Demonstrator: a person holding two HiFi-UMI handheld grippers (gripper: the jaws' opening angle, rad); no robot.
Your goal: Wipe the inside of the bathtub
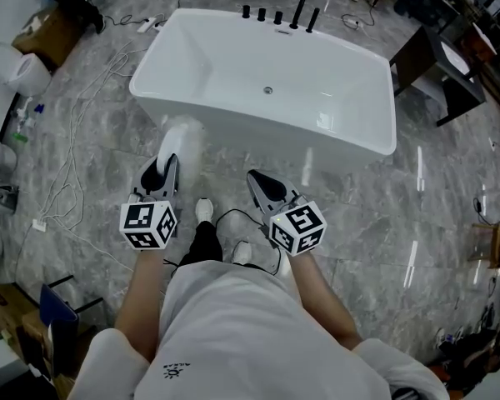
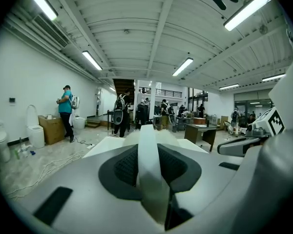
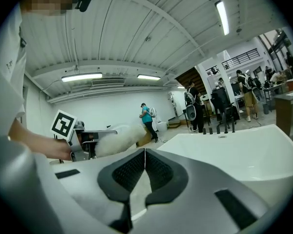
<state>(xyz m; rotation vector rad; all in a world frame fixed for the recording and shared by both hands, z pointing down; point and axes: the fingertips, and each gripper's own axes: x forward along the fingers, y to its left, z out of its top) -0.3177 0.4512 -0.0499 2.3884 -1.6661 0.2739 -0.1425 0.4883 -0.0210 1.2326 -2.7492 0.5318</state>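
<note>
- Two claws are showing low in the head view; I am holding one in each hand, just ahead of my white shirt [image 1: 233, 323].
- Left claw [image 1: 168, 163] is clamping a white fluffy cloth [image 1: 183, 133]. In the left gripper view the cloth is running as a pale strip squeezed between the dark pads [image 2: 119, 169].
- Cloth is sticking out ahead of the left claw and overlapping the near outer wall of the bathtub [image 1: 333, 86], toward its lower-left corner. I cannot tell whether it is touching the wall.
- Right claw [image 1: 255, 178] is gripping nothing. Its jaws are pressing together, with the pads meeting in one thin line in the right gripper view.
- Bathtub is sitting in the upper middle of the head view on a grey marble floor [image 1: 358, 215], long side toward me, drain [image 1: 267, 90] near the far wall.
- Black taps [image 1: 279, 15] are standing in a row along the far rim.
- In the right gripper view the tub is filling the right half, and the left claw with its cloth is showing at middle left.
- Loose cables [image 1: 71, 169] are trailing over the floor at the left of the head view.
- Several people [image 2: 66, 112] are standing far back in both gripper views.
</note>
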